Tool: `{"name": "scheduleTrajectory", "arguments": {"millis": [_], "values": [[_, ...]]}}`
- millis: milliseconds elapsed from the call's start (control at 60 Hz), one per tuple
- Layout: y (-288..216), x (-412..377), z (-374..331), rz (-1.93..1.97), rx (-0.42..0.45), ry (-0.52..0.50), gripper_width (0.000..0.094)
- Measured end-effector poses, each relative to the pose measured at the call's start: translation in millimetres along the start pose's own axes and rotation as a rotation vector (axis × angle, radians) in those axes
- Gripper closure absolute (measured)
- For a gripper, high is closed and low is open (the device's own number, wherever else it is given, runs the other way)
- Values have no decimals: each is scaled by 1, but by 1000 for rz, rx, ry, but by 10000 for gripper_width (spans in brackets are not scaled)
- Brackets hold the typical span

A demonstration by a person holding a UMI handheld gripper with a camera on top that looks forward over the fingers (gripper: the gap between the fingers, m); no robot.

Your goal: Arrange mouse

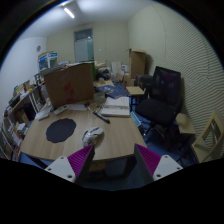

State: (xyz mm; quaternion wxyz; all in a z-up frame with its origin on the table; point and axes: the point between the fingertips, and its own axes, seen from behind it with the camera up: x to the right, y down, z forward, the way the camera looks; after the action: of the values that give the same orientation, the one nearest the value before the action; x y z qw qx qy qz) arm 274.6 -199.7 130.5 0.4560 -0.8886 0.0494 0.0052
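The hand-held gripper (112,163) stood wide apart, holding nothing, above the near edge of the worktop (115,140). The mouse (93,134) lay on the worktop just ahead of the fingers, beside a dark round mouse mat (60,129). An office chair (160,100) stood to the right.

Wooden table (115,140) carries round dark mouse pad (61,129), mouse (95,134), cardboard box (68,84), papers (116,106).

Hand-held gripper (111,160) open; mouse (94,133) on table (115,142) ahead.
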Motion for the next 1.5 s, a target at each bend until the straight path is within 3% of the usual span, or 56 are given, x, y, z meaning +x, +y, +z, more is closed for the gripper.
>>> {"name": "scheduleTrajectory", "arguments": {"millis": [250,500,800,1000,1183,1200,1267,1433,1500], "values": [[16,-31,24,-1,-13,-34,114],[39,-113,100,25,-47,-168,118],[47,-121,195,-7,-76,-72,112],[23,-119,229,-28,10,-1,123],[11,-122,241,-28,112,25,194],[11,-122,241,-27,117,26,165],[9,-120,242,-19,131,40,400],[11,-120,244,40,52,64,489],[4,-126,234,108,22,25,527]]}}
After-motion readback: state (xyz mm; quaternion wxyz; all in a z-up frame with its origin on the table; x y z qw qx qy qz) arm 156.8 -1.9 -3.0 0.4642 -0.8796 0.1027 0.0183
